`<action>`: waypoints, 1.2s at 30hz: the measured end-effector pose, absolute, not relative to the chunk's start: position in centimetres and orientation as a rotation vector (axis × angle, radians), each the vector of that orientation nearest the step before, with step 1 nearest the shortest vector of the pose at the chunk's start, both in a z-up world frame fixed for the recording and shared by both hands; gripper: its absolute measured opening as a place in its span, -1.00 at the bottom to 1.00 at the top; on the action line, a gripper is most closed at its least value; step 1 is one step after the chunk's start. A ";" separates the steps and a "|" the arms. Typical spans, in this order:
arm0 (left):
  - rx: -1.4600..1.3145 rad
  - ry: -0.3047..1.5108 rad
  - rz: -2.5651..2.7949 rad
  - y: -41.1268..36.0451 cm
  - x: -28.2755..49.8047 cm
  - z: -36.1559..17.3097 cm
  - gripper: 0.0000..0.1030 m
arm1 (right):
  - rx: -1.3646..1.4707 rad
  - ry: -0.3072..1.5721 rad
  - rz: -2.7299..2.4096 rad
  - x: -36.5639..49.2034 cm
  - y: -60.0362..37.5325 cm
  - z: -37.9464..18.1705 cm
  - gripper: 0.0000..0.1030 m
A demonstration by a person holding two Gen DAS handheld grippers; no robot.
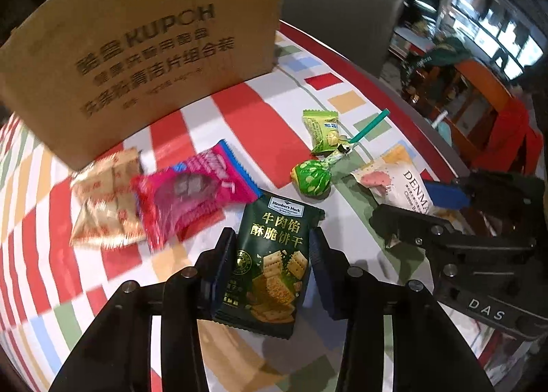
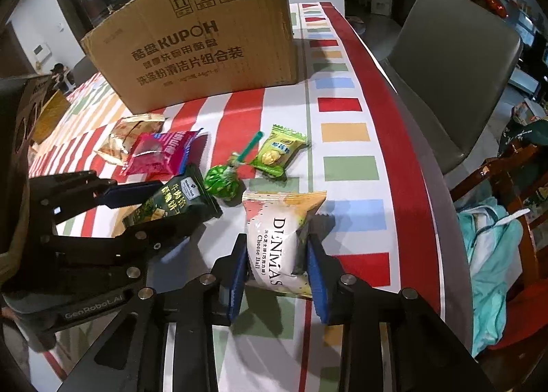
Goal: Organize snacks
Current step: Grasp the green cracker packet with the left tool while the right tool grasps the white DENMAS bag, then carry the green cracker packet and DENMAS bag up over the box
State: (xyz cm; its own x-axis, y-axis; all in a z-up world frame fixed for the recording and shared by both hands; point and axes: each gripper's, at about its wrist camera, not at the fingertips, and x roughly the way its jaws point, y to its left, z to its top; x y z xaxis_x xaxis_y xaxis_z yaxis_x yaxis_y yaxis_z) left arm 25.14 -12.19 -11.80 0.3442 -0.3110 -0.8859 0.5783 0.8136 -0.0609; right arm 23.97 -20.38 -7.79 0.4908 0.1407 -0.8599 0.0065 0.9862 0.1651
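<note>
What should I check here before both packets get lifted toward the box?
1. Left gripper pinches the dark green packet by both side edges: ok.
2. Right gripper pinches the white packet, whose side crumples at the pad: ok.
3. The two grippers are apart, not touching: ok.
4. Lollipop lies close beside both packets and could be dragged along: cannot tell.
5. Box stands behind the snacks with a free path: ok.
6. Box top open, room inside: cannot tell, since neither view looks into it.

"KUPOH" on the cardboard box (image 2: 205,46); "Cheese Ball" on the white packet (image 2: 277,244).
</note>
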 end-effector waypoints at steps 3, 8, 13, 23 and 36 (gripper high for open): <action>0.215 1.065 -0.578 -11.3 24.3 -11.0 -0.17 | 0.148 1.042 0.097 23.4 -20.1 -7.2 -0.35; 0.135 1.021 -0.543 -9.9 23.0 -9.0 -0.17 | 0.144 1.010 0.123 22.7 -19.8 -5.9 -0.35; 0.109 0.956 -0.500 -9.3 22.2 -6.7 -0.17 | 0.143 0.963 0.144 21.8 -19.4 -3.9 -0.35; 0.088 0.824 -0.443 -7.9 20.9 -2.2 -0.17 | 0.124 0.859 0.167 21.0 -18.9 0.1 -0.35; 0.080 0.640 -0.371 -6.8 21.2 4.8 -0.17 | 0.101 0.700 0.187 22.7 -18.9 6.2 -0.35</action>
State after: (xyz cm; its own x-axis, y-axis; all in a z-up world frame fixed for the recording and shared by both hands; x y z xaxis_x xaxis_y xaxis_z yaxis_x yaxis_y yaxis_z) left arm 21.18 -6.75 4.85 0.7388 -0.3136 -0.5965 0.3625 0.9311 -0.0406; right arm 22.74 -18.93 6.25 0.7489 0.2047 -0.6303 -0.1372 0.9784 0.1547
